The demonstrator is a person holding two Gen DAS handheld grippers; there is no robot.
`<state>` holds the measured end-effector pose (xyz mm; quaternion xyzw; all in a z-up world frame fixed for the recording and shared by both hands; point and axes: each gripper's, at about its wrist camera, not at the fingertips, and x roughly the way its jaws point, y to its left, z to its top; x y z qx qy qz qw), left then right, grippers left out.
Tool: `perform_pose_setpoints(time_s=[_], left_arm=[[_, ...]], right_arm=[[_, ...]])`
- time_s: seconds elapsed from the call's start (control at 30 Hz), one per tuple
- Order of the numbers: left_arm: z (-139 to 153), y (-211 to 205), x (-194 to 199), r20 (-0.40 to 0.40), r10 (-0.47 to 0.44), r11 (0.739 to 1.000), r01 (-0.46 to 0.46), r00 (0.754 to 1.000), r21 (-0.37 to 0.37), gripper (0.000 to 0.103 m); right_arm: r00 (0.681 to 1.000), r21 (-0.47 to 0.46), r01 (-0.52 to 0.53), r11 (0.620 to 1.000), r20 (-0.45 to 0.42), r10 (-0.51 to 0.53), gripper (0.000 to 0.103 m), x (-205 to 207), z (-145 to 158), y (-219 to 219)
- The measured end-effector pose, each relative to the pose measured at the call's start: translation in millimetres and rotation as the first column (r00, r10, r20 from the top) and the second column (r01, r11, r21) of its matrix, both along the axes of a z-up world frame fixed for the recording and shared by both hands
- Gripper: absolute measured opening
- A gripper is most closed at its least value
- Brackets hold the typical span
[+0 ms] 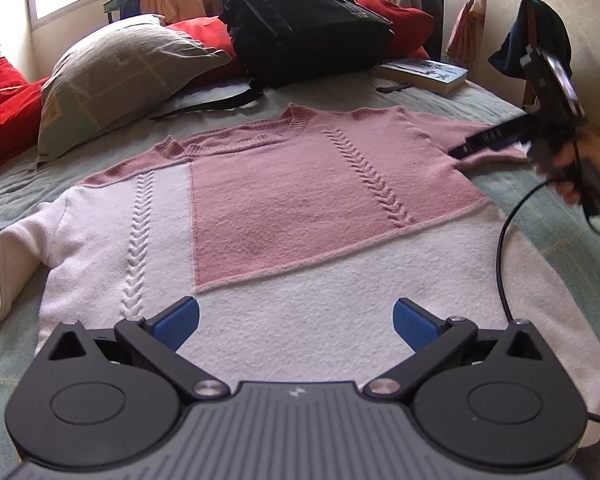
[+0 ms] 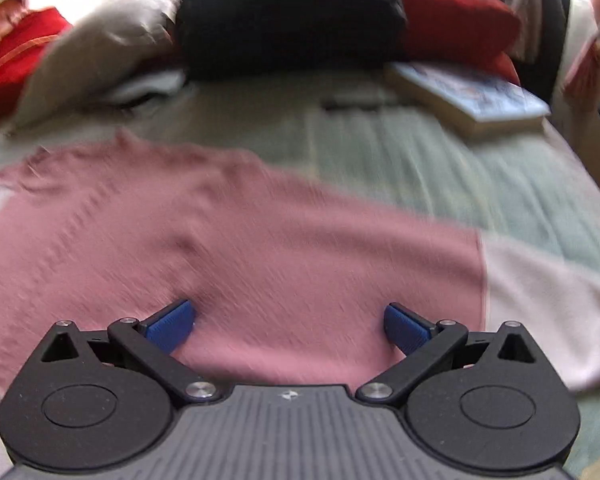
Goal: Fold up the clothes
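A pink and white knitted sweater lies flat, front up, on a pale green bedspread, neckline toward the pillows. My left gripper hovers open over the white hem area, blue pads wide apart with nothing between them. In the left wrist view the right gripper's black body is held by a hand over the sweater's pink right sleeve. The right wrist view is motion-blurred: my right gripper stands open just above the pink sleeve and shoulder of the sweater, with the white cuff end off to the right.
At the bed's far side lie a grey pillow, red cushions, a black backpack with straps trailing toward the sweater, and a book. A black cable hangs from the right gripper across the sweater's right edge. Windows behind.
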<state>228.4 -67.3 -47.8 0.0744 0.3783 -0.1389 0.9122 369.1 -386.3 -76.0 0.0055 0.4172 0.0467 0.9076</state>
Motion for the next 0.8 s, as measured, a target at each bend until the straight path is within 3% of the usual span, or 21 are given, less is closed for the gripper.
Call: perform_pose_setpoints(time_s=[0.13, 0.23, 0.3, 0.43, 0.5, 0.57, 0.67, 0.73, 0.8], left_arm=[[-4.6, 7.3, 2.8, -0.014, 0.002, 1.000, -0.002, 1.000, -0.019, 0.102], [-6.7, 10.5, 3.6, -0.016, -0.006, 0.999, 0.005, 1.000, -0.034, 0.102], [-8.0, 12.3, 3.9, -0.016, -0.011, 0.999, 0.011, 1.000, -0.040, 0.102], [-11.6, 15.2, 3.5, -0.019, -0.008, 0.999, 0.007, 1.000, -0.040, 0.102], [-13.7, 17.9, 4.0, -0.024, 0.002, 0.999, -0.003, 1.000, -0.035, 0.102], [-16.1, 20.8, 6.2, -0.031, 0.016, 0.999, -0.017, 0.999, -0.030, 0.102], [-19.4, 22.8, 11.3, -0.036, 0.037, 0.999, -0.038, 0.999, -0.022, 0.102], [-21.5, 21.2, 14.4, -0.042, 0.039, 0.999, -0.040, 0.998, -0.017, 0.102], [-23.1, 18.6, 15.6, -0.049, 0.032, 0.999, -0.033, 0.998, -0.014, 0.102]], right_arm=[[0.999, 0.031, 0.008, 0.999, -0.034, -0.007, 0.103, -19.3, 3.5, -13.1], [0.997, -0.015, 0.027, 1.000, -0.077, -0.028, 0.103, -20.0, 15.4, -12.8], [0.996, -0.047, 0.070, 0.996, -0.049, -0.073, 0.103, -16.6, 24.3, -15.8], [0.979, -0.011, 0.203, 0.979, 0.001, -0.203, 0.103, 6.3, 28.9, -47.1], [0.970, 0.081, 0.244, 0.966, 0.003, -0.245, 0.103, 19.0, 23.0, -72.3], [0.966, 0.244, 0.248, 0.938, 0.011, -0.258, 0.103, 24.7, 18.9, -94.3], [0.966, 0.477, 0.216, 0.852, 0.022, -0.257, 0.103, 30.3, 13.6, -120.9], [0.975, 0.534, 0.176, 0.827, 0.019, -0.219, 0.103, 35.7, 9.7, -122.0], [0.976, 0.476, 0.195, 0.858, -0.004, -0.219, 0.103, 42.1, 5.0, -117.7]])
